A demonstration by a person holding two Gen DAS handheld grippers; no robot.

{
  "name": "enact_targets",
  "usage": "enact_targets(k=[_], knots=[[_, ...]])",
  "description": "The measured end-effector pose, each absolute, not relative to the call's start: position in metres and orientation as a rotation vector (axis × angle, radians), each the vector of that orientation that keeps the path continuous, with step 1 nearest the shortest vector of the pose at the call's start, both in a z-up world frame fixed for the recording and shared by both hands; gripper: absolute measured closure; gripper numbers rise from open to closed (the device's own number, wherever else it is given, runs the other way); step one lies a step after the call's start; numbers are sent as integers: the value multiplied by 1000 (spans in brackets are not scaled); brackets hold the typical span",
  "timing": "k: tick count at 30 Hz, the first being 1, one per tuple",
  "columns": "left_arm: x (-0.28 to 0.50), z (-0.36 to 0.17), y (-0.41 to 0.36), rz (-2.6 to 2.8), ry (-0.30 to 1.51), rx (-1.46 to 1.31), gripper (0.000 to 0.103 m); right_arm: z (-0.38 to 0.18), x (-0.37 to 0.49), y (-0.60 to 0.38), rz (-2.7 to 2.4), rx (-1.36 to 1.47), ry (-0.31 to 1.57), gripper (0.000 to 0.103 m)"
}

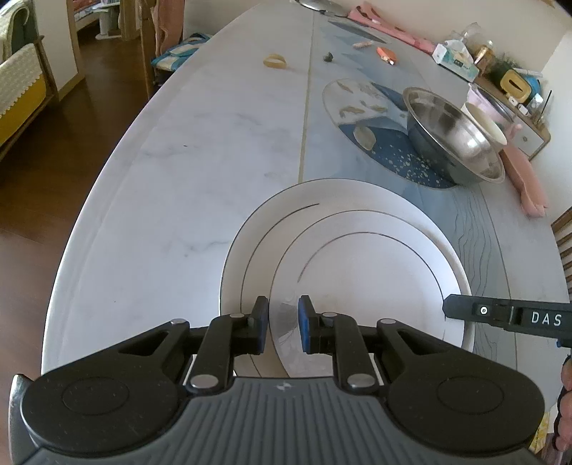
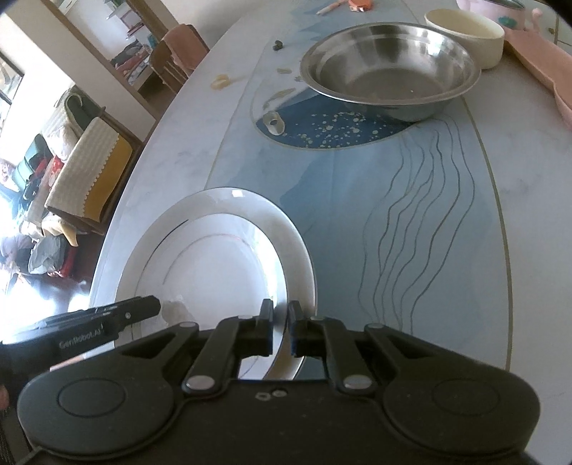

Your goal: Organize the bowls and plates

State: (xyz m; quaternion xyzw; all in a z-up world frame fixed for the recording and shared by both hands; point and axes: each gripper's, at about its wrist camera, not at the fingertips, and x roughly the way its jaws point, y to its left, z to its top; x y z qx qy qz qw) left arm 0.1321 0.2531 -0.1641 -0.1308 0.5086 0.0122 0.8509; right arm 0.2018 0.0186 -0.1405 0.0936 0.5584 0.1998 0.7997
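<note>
A smaller white plate (image 1: pixel 361 272) lies on a larger white plate (image 1: pixel 239 257), both with thin dark ring lines, at the near edge of the pale marble-patterned surface (image 1: pixel 178 161).

The left gripper (image 1: pixel 283 323) is narrowed onto the near-left rim of the smaller plate, one blue pad on each side of the rim; it holds that plate. The right gripper (image 2: pixel 280 327) is nearly closed on the plates' near-right rim, which runs between its pads; which of the two plates it pinches I cannot tell.

Farther off and to the right a stainless steel bowl (image 2: pixel 389 68) stands on a blue speckled patch of the surface, with a cream bowl (image 2: pixel 464 32) just beyond it, seemingly touching. A pink cloth (image 2: pixel 547 68) lies at the far right.
</note>
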Motion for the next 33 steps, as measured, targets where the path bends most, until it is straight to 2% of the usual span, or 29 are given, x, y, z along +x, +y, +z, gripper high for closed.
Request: enact_targets(k=[14,22,33], knots=[[131,-162,254,36,1063,-267,86,-141,202,31,430,129,1175,91],[124,-145,252,26,1016,-261,86,-126,195,31,440,83,1126,75],[118,-105,221,-46,921,-204,86,-86,176,21,504,48,1002,67]])
